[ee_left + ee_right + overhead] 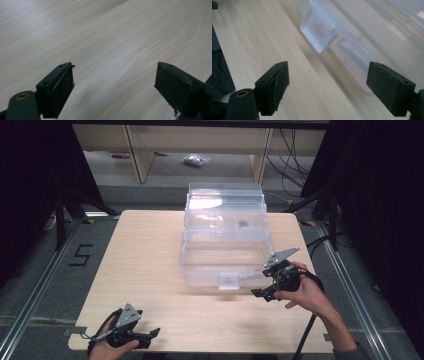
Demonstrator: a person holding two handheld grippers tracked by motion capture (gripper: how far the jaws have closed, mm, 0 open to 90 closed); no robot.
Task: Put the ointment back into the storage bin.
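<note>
**Two grippers, one clear box**

Right gripper [259, 291], seen from the high view, sits near the front right corner of one clear plastic box [225, 240] on the table [145, 265]; the left gripper [154, 333] rests near the front edge.

Left gripper view: jaws spread wide over bare wood.

Right gripper view: jaws wide, empty; one frosted latch [318, 31] on the box; contents blurred.

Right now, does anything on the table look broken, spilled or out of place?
Nothing stands out. The clear plastic box sits square on the wooden table, its front latch whole. Both tongs, left and right, are open and hold nothing.
</note>
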